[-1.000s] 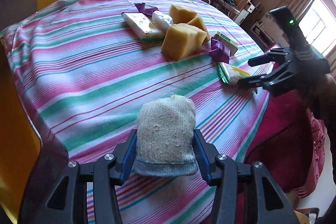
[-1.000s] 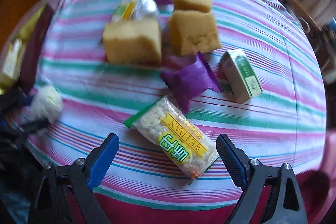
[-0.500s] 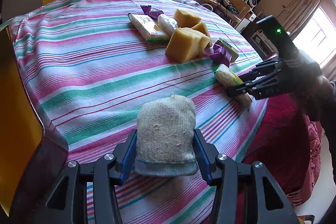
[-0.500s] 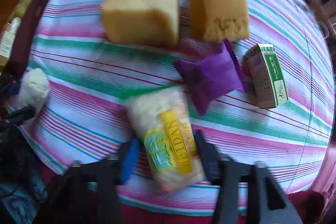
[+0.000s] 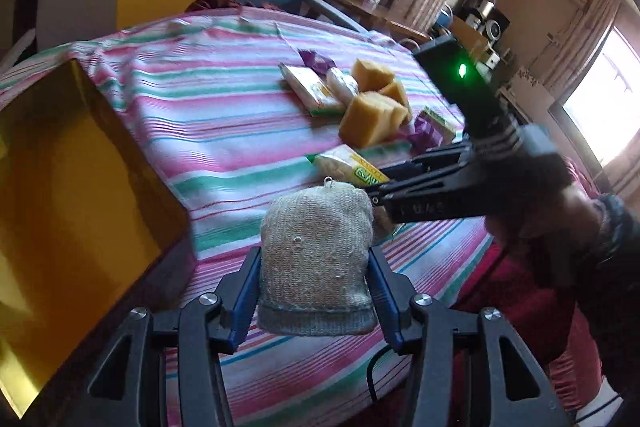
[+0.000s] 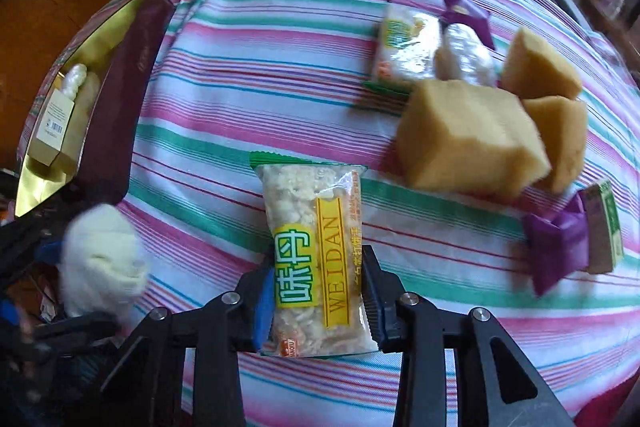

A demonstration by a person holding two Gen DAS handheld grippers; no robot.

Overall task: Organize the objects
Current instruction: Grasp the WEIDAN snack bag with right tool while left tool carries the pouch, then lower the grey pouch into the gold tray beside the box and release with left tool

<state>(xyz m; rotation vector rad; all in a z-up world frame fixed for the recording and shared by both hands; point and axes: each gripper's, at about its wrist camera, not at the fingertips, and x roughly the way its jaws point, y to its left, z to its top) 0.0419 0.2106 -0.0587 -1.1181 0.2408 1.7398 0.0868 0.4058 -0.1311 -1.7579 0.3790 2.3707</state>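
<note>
While both hands hold their tools above the striped bench [image 6: 280, 39], the scene reads from left to right like this. At the far left edge of the bench stands a gold-lined box [image 6: 44, 183] with a dark red wall; a small beige carton [image 6: 50, 123] lies inside it. Near this box the left gripper [image 5: 314, 291] has its blue fingers [image 5: 244, 291] pinching a knitted pouch [image 5: 316, 255], one pad on each side of it, and the pouch is lifted clear of the cloth. In the right wrist view the same pouch is a pale blur at the lower left.

In the middle, the right gripper [image 6: 316, 301] has its fingers [image 6: 262, 303] pressed on the lower part of a clear rice-cracker packet [image 6: 312, 251] with a yellow label; its green top end points away from the hand.

Further right lies a second packet of the same kind [image 6: 404, 47], touching a white wrapped piece [image 6: 464, 59] and a purple wrapper [image 6: 468, 15]. Beside them are three yellow sponge blocks [image 6: 472, 139], close together. At the far right a purple sachet [image 6: 556, 243] lies against a small green and white box [image 6: 604, 223].
</note>
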